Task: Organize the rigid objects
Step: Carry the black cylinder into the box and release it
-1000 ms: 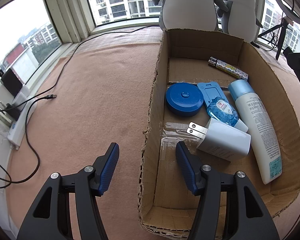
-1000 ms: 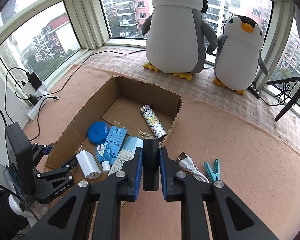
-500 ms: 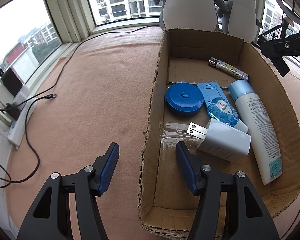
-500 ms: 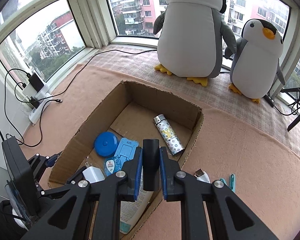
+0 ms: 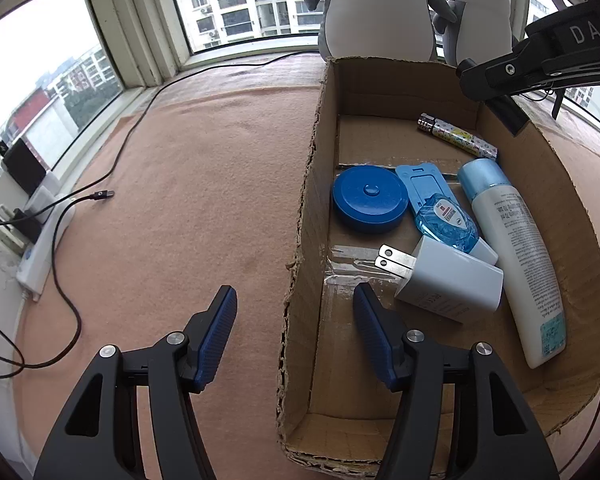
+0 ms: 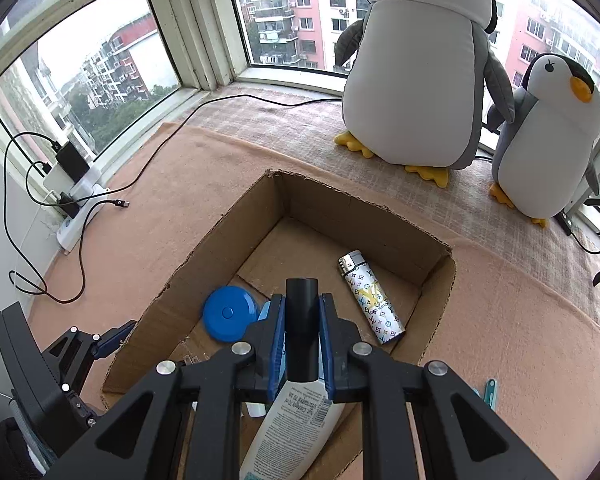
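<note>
Black cylinder (image 6: 301, 328) sits clamped upright in the right tongs (image 6: 301, 346) above the cardboard box (image 6: 440, 280), seemingly for dropping in; left tongs (image 5: 294, 334) straddle its side wall, empty, jaws opening.

Cardboard, felt and plastics, mostly matt

The box (image 5: 572, 208) is raw brown cardboard with torn, fuzzy edges and glossy clear tape on its floor. The surface (image 5: 204, 184) under it is covered in matt, fuzzy pinkish cloth. The charger (image 5: 452, 280) is smooth white plastic with shiny metal prongs; the blue round case (image 5: 368, 200) is satin plastic. The lighter (image 6: 374, 300) has a glossy printed body and bright metal cap. The right claw (image 6: 302, 344) has ribbed blue pads and presses a matt black tube (image 6: 302, 320). The penguins (image 6: 416, 76) are soft plush.
</note>
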